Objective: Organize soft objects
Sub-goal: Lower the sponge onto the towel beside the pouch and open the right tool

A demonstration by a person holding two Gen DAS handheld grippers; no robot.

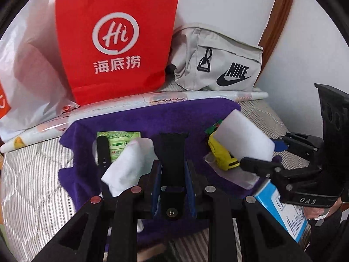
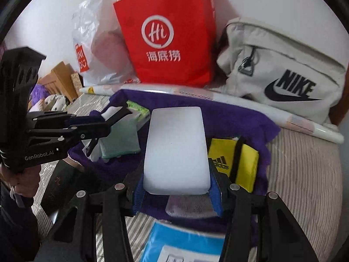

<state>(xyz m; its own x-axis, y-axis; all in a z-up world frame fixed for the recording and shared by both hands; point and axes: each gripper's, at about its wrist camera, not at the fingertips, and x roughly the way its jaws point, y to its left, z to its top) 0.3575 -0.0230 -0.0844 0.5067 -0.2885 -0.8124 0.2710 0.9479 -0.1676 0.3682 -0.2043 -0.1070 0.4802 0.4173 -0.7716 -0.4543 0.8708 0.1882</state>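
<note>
A purple cloth (image 1: 174,113) (image 2: 235,118) lies on the bed. My right gripper (image 2: 176,192) is shut on a white sponge block (image 2: 175,150) and holds it above the cloth; the block also shows in the left wrist view (image 1: 242,135). My left gripper (image 1: 172,174) is shut on a black strap (image 1: 173,152). A white folded cloth (image 1: 126,163) lies by its left finger. A yellow Adidas pouch (image 2: 242,159) (image 1: 222,155) lies on the purple cloth at right. A green packet (image 1: 120,142) and a second black strap (image 1: 103,150) lie at left.
A red paper bag (image 1: 115,37) (image 2: 172,37), a white plastic bag (image 1: 24,76) (image 2: 96,43) and a grey Nike bag (image 1: 218,61) (image 2: 283,74) stand at the wall. A blue box (image 1: 281,211) (image 2: 185,242) lies near the cloth's front edge.
</note>
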